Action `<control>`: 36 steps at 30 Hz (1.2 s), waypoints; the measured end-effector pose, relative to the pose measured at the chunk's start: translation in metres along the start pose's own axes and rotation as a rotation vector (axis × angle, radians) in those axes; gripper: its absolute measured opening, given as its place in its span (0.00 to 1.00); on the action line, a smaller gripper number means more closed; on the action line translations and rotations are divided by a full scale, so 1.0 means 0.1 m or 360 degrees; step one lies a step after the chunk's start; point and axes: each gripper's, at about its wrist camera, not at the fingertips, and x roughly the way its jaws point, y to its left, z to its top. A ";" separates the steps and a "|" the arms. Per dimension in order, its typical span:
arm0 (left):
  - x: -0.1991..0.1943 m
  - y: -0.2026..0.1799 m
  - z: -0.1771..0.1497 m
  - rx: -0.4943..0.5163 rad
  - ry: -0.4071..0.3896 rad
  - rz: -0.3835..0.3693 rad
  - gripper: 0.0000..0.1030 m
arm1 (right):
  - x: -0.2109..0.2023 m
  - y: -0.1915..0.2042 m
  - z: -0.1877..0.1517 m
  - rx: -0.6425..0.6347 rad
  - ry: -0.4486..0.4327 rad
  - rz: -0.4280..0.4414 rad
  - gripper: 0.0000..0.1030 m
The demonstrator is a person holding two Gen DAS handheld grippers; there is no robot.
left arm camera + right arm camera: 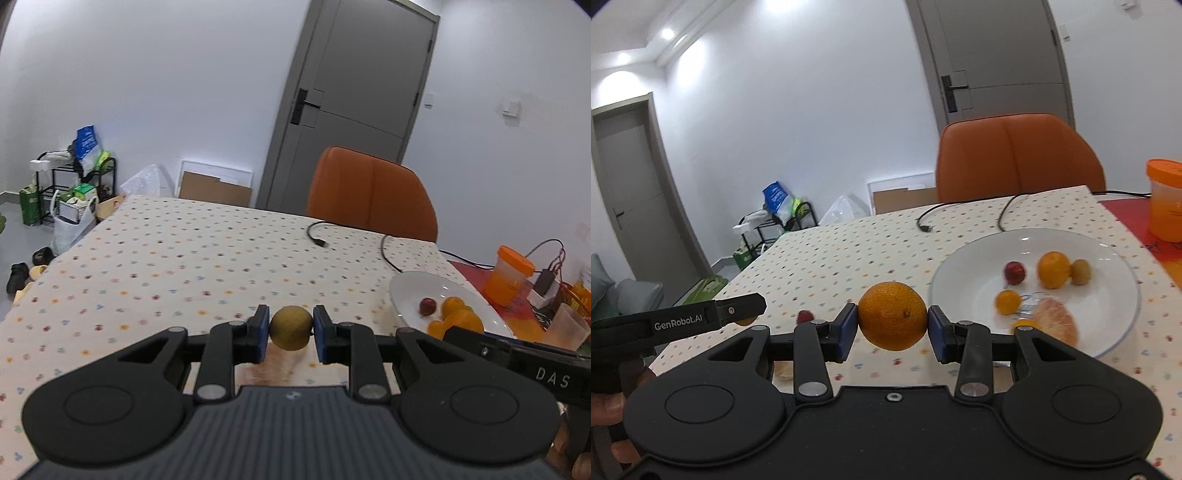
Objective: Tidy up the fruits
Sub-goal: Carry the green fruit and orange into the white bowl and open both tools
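Note:
My left gripper [290, 328] is shut on a small yellow-green fruit [290, 327] and holds it above the tablecloth. My right gripper [892, 317] is shut on an orange [892, 315], held above the table left of the white plate [964, 291]. The plate holds a red fruit [1014, 272], an orange [1053, 269], a green-brown fruit [1080, 271], a small orange fruit [1007, 301] and a peeled citrus piece [1054, 325]. The plate also shows in the left wrist view [410, 288]. A small red fruit [805, 316] lies on the cloth beside the left gripper's body [701, 319].
A dotted tablecloth [184, 258] covers the table. A black cable [317, 236] lies at the far side. An orange chair [369, 192] stands behind the table. An orange-lidded jar [509, 275] and a charger [545, 288] sit at the right on a red mat.

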 end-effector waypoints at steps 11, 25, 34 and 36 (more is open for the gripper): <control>0.14 -0.38 0.02 0.0080 0.0019 -0.0088 0.23 | -0.18 -0.41 0.04 0.0078 -0.0072 -0.0118 0.38; 0.28 -0.87 -0.01 0.0190 0.0048 -0.0167 0.23 | -0.31 -0.93 0.00 0.0194 -0.0098 -0.0247 0.38; 0.40 -1.05 -0.06 0.0231 0.0077 -0.0184 0.23 | -0.32 -1.11 -0.04 0.0232 -0.0101 -0.0277 0.38; 0.42 -1.08 -0.07 0.0242 0.0085 -0.0183 0.23 | -0.31 -1.13 -0.04 0.0235 -0.0101 -0.0276 0.38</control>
